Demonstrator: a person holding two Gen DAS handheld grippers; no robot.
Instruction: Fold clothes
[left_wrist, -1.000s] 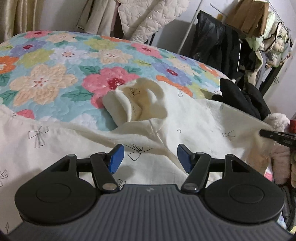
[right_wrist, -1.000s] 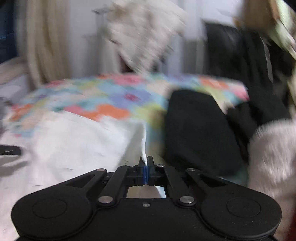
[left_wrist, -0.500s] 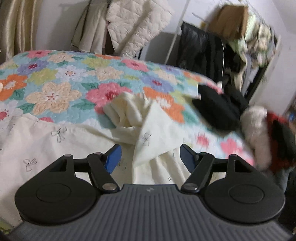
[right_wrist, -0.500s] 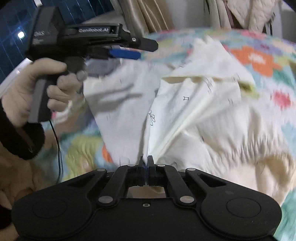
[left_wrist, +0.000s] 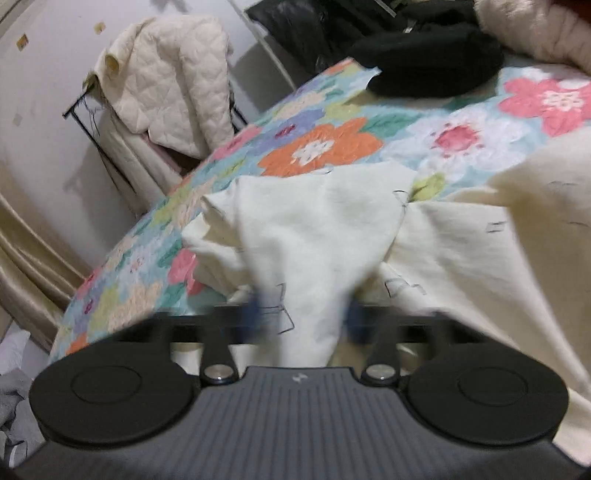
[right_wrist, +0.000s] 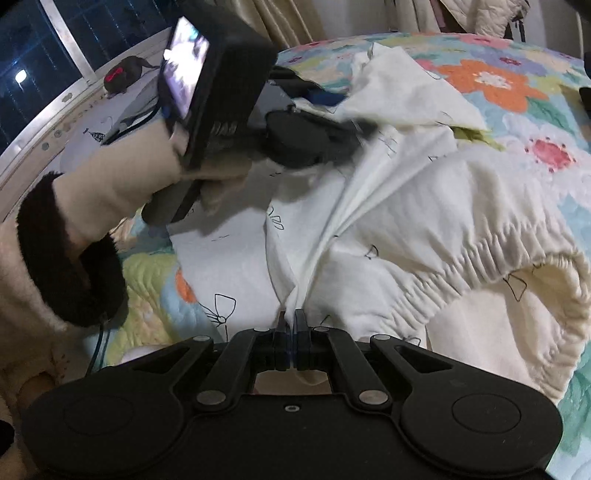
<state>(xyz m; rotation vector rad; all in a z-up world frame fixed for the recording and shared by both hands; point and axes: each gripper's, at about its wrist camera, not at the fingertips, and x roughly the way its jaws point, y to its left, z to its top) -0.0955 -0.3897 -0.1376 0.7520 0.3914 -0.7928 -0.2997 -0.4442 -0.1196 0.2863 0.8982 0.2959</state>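
Cream garment (right_wrist: 436, 206) printed with small black bow outlines, lying crumpled on the flower-patterned quilt (right_wrist: 491, 81) of a bed; its gathered elastic band (right_wrist: 461, 258) curves along the near right side. From the pinched spot a ridge of taut folds runs up and away across the cloth.

Right gripper (right_wrist: 291, 332), near centre: fingers pressed together on a bunched fold of the garment, the fabric rising directly from between the pads.

Left gripper (left_wrist: 303, 317), seen in its own view: blue pads (left_wrist: 255, 314) blurred, standing apart on either side of a cream flap that passes between them; contact with the cloth cannot be told. In the right wrist view the same tool appears at far left, over the far flap of the garment, held by a gloved hand (right_wrist: 122, 181) emerging from a dark furry cuff (right_wrist: 70, 258).

Surroundings: a black garment (left_wrist: 428, 62) on the far edge of the quilt; a quilted cream jacket (left_wrist: 170, 81) hanging on a rack beyond the bed at left; a dark window (right_wrist: 55, 40) at far left.
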